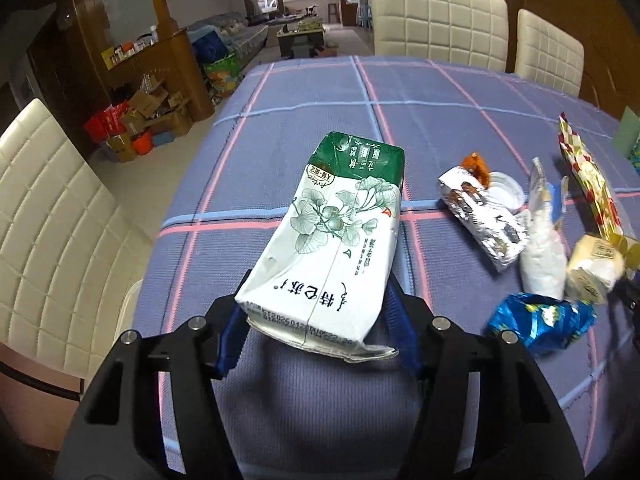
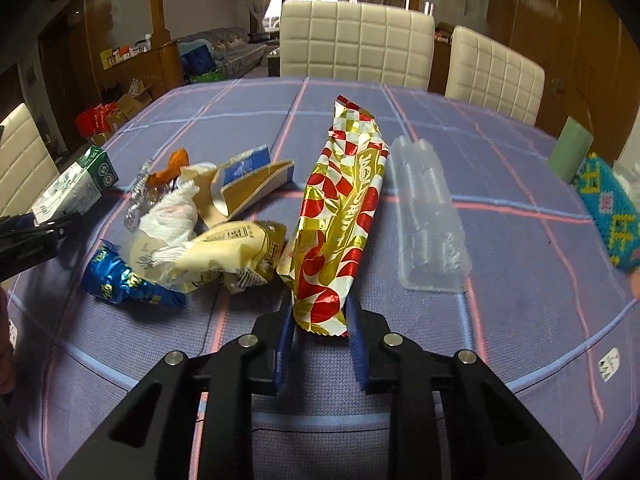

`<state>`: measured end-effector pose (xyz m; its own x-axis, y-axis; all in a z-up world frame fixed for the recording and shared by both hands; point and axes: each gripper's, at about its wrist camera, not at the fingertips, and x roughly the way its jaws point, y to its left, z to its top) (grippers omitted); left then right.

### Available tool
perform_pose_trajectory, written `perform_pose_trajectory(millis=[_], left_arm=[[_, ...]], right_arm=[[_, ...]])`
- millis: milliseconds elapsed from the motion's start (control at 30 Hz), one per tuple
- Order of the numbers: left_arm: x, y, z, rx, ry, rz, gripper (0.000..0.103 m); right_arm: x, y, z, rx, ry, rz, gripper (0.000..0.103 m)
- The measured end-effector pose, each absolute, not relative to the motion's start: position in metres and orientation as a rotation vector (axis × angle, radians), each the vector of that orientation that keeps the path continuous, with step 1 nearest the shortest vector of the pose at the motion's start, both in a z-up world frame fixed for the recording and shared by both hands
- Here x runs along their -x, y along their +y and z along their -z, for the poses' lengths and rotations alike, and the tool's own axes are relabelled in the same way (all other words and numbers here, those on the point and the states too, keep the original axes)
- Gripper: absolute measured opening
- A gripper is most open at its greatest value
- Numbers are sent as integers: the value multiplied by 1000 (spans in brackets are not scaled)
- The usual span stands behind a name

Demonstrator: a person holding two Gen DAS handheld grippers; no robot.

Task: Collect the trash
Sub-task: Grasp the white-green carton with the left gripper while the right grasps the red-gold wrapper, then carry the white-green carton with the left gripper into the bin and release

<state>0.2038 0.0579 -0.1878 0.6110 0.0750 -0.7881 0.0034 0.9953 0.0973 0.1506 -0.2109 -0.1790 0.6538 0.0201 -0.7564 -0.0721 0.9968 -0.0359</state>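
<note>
A: Where's the left gripper [image 1: 316, 320] just now?

B: Clamped on the near end of the milk carton [image 1: 332, 240], blue pads pressed against both its sides. The carton points away from the camera, green top farthest off, over the plaid tablecloth [image 1: 420, 120].

A: And the right gripper [image 2: 320, 320]?

B: Closed on the tail of the red-and-gold wrapper [image 2: 344, 216]. Both pads squeeze the crinkled foil, and the rest of the wrapper stretches away over the cloth.

A: What crowds it?

B: To its left, the heap: a cream packet [image 2: 224, 256] touching the wrapper's lower edge, crumpled tissue [image 2: 176, 216], a blue foil bag [image 2: 120, 276] and torn cardboard [image 2: 256, 184] behind. To its right, just beside it, a clear plastic tray [image 2: 428, 216].

A: Any open room?

B: Plenty beyond the carton in the left view: bare cloth runs to the far edge, where two white padded chairs [image 1: 436, 16] stand. Another chair [image 1: 52, 220] stands off the left edge. In the right view, the near strip of cloth under the gripper is free, and so is the stretch behind the tray.

A: The right side?

B: A green cylinder [image 2: 570, 152] and a beaded turquoise piece [image 2: 608, 208] lie near that edge, well apart from the wrapper.
</note>
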Motion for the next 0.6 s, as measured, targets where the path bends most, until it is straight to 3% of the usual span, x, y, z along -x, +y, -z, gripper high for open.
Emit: perform_pose_trajectory(millis=[600], left_arm=[[-128,81,140,-96,803,-89,61]], right_arm=[[-110,-151,131,164,776,-236,24]])
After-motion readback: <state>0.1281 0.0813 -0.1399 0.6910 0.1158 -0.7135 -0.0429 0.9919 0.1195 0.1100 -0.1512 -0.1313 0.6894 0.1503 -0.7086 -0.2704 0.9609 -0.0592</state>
